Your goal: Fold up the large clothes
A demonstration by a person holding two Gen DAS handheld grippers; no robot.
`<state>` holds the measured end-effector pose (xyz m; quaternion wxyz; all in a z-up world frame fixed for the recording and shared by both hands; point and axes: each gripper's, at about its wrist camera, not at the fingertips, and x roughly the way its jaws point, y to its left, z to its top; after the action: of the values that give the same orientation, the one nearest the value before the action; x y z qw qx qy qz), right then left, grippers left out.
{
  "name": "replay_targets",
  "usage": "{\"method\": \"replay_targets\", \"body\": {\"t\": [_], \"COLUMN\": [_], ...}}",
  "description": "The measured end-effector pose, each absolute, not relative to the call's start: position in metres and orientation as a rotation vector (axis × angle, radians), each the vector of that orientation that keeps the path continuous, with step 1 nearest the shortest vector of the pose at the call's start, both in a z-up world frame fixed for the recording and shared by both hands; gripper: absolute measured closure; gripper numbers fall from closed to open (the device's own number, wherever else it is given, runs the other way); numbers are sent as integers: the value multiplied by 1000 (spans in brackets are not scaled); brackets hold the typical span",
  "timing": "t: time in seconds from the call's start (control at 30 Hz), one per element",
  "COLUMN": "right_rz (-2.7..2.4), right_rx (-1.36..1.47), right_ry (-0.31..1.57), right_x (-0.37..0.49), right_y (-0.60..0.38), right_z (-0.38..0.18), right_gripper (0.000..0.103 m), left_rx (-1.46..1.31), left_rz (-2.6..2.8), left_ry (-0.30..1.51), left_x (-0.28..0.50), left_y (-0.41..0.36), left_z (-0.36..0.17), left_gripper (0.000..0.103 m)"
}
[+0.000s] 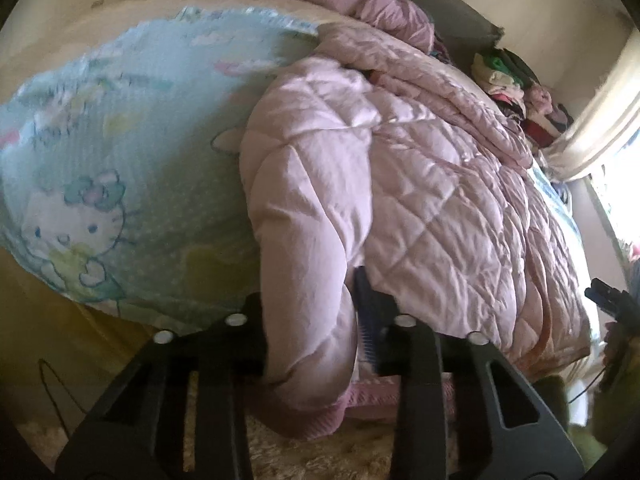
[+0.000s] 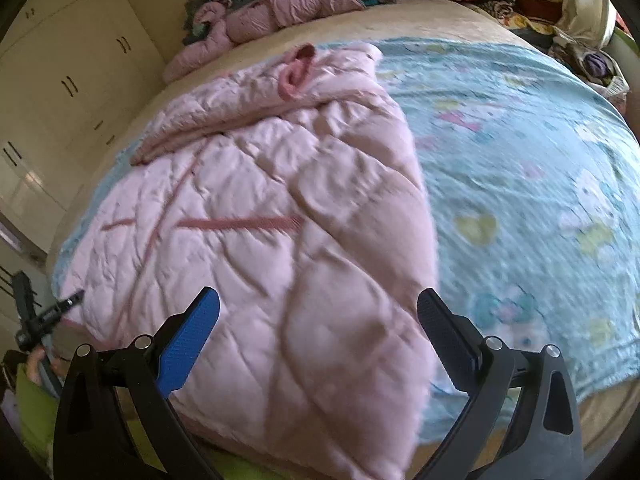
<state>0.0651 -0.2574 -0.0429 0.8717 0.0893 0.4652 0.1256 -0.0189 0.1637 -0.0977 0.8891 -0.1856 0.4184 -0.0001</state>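
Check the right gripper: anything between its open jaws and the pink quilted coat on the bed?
Nothing visible. The right gripper is open, and the pink quilted coat lies directly under it on the blue cartoon blanket. The left gripper is already shut on the coat's sleeve.

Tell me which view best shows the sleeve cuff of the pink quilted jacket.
The left wrist view: the left gripper is shut on the sleeve, its ribbed cuff hanging close to the lens. The right wrist view shows only the other cuff, small and far up the pink quilted jacket.
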Motion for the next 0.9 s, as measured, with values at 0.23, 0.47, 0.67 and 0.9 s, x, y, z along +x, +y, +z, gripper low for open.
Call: {"method": "replay_targets", "body": {"t": [0.23,0.47,0.67,0.9], "right_rz": [268,315,393,464], "right_rx": [252,287,347,338], "right_ry": [1064,1139,1160,1152], "right_x": [47,35,30,26], "right_y": [-286,-291,-289,-280], "right_z": [-65,-84,-96,-89], "right_gripper": [4,18,39,71], "left_rx": [-401,-393,-414,-453], "left_rz": [-12,-5,5,6], "left_ry": [810,810,852,882], "left_x": [-20,-18,-14,-15], "left_y": [166,166,172,178], "left_z": [-77,-75,-90,-107], "left_gripper": [87,87,77,71]}}
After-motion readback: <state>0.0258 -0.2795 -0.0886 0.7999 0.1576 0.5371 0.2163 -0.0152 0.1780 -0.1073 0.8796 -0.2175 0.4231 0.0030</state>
